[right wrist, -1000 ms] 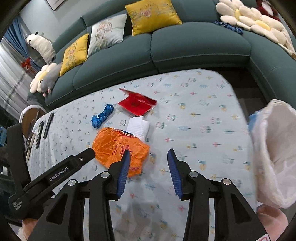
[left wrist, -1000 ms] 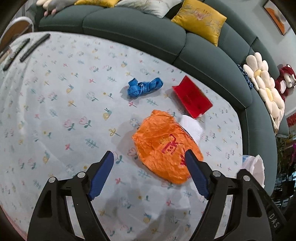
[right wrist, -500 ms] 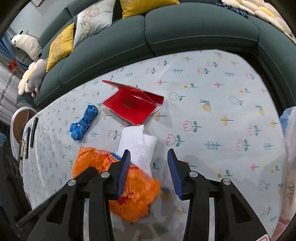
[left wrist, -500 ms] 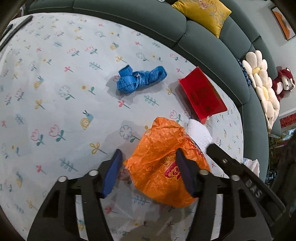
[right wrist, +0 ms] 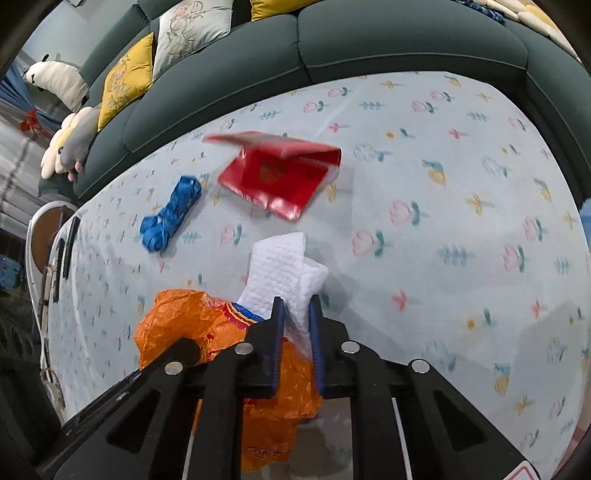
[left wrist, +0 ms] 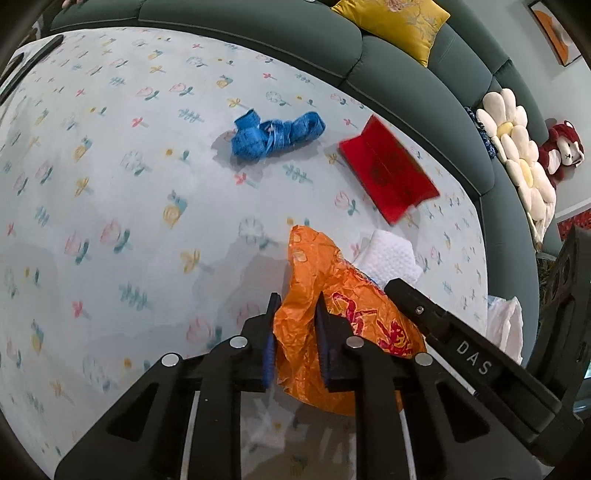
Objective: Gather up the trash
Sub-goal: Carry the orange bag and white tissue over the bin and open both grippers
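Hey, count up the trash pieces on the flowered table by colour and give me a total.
Orange plastic bag: 1, in the left claw
White paper towel: 1, in the right claw
Blue crumpled strip: 1
Red packet: 1
Total: 4

This is a living room in a home. A big dark green sofa curves along the far side. Yellow cushions and a pale one with stitched flowers lean on it. Soft toys sit there too: a flower-shaped pillow and a red plush animal on the right. A picture hangs on the wall. In front stands a table with a flowery cloth.
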A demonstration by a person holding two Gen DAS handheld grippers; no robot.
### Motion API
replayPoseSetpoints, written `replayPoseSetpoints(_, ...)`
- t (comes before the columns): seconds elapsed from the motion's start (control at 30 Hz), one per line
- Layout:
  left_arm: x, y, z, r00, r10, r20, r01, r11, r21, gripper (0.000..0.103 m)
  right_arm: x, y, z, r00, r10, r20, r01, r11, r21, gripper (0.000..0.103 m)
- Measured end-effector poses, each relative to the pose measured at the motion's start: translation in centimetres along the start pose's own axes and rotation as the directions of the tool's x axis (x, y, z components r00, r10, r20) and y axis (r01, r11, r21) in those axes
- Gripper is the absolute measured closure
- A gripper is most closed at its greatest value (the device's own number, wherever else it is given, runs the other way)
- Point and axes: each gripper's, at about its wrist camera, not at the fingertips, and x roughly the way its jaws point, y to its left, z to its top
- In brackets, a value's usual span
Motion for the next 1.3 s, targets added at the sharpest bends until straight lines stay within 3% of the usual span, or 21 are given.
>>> replayPoseSetpoints(0.23, -2.1, -1.2, -3.2, 1.0, 0.006, 0.007, -0.006, 1.0, 0.03, 0.087, -3.6, -1.6, -3.1, 0.999, 0.012, 0.03, -0.013, 1.0, 0.023, 0.095)
replayPoseSetpoints(0.47, -5.8, -5.9, -5.0, 0.997, -0.022, 0.071, 0.013, 0.992, 0.125, 0.087, -10.0, -3.0, -3.8, 0.99, 0.023, 0.137, -0.025, 1.0, 0.015, 0.095)
replayPoseSetpoints(0.67, -10.2, -11.5, -5.2, 0.984, -0.074, 0.161, 0.039, 0.977, 0.209, 0.087, -17.2, -4.9, -3.5, 0.96, -0.032, 0.278, 0.033, 0.999, 0.0, 0.095)
replayPoseSetpoints(0.87, -13.1, -17.7, -6.6, 0.97, -0.111, 0.216, 0.035, 0.944, 0.329, 0.087, -22.8, -9.3, -4.2, 0.927, -0.047, 0.373, 0.027, 0.998, 0.057, 0.095)
replayPoseSetpoints(1.3, -12.3, -28.1, -11.3, 0.968, -0.157, 0.195, 0.039, 0.865, 0.5, 0.087, -30.3, -19.8, -7.0, 0.871, -0.115, 0.479, 0.017, 0.979, 0.203, 0.095)
